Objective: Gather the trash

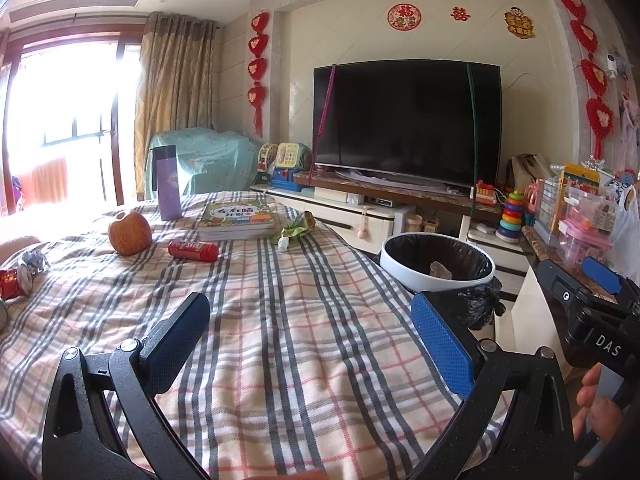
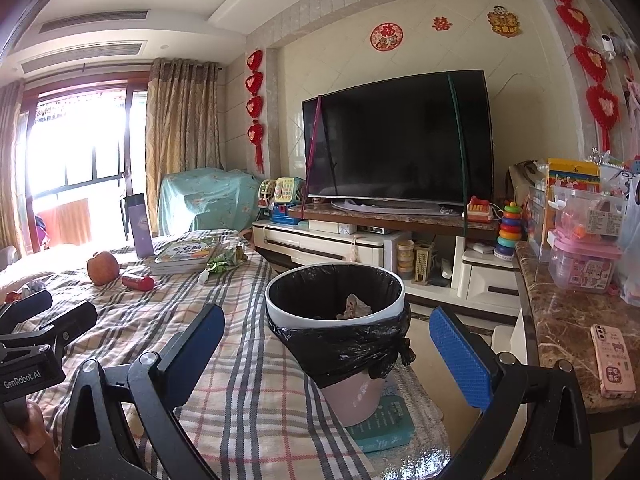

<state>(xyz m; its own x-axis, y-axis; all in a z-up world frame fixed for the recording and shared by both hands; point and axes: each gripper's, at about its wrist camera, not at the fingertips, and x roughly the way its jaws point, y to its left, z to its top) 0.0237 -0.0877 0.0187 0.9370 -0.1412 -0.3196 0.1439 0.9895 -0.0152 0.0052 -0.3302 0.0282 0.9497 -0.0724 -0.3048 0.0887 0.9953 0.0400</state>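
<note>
A trash bin [image 2: 334,312] with a black liner stands beside the plaid-covered table [image 1: 304,320]; it holds a crumpled scrap [image 2: 354,306] and also shows in the left wrist view [image 1: 436,264]. On the table lie a red wrapper tube [image 1: 193,250], a green wrapper [image 1: 296,229] and a red-and-silver wrapper [image 1: 20,276] at the left edge. My left gripper [image 1: 310,336] is open and empty above the near table. My right gripper [image 2: 326,354] is open and empty, its fingers either side of the bin in view.
An apple [image 1: 129,233], a purple flask [image 1: 169,184] and a stack of books [image 1: 236,220] sit at the table's far end. A TV stand [image 2: 360,240] with toys is behind the bin. A marble counter [image 2: 568,320] with a pink phone [image 2: 612,362] is at right.
</note>
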